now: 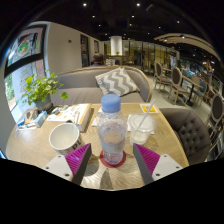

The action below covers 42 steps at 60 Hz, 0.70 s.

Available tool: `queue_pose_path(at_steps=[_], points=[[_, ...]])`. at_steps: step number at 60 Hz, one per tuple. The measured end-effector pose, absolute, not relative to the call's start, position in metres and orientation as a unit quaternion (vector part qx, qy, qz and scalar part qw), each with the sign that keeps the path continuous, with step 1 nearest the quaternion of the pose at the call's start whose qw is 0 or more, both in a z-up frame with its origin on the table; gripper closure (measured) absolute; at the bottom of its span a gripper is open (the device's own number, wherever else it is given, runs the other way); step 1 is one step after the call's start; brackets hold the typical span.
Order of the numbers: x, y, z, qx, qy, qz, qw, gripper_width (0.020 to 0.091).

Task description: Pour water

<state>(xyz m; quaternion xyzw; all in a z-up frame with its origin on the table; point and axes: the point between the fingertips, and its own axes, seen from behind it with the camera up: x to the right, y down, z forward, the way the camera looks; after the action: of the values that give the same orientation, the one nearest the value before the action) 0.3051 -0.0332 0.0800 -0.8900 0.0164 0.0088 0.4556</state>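
A clear plastic water bottle with a blue cap stands upright on a red coaster on the wooden table. It stands between the tips of my gripper, with a gap at each side. Both purple pads are apart from the bottle, so the gripper is open. A white cup stands on the table to the left of the bottle. A clear glass stands to the right, just behind the bottle.
A potted green plant and papers lie at the table's far left. A grey sofa with a zigzag cushion stands beyond the table. Chairs and tables fill the room at the right.
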Motion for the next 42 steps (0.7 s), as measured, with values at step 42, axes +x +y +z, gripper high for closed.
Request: queue_pose_path(at_steps=[42], points=[[0.226,-0.259,0.189,-0.917,0.044,-0.063,0.392,0.0251]])
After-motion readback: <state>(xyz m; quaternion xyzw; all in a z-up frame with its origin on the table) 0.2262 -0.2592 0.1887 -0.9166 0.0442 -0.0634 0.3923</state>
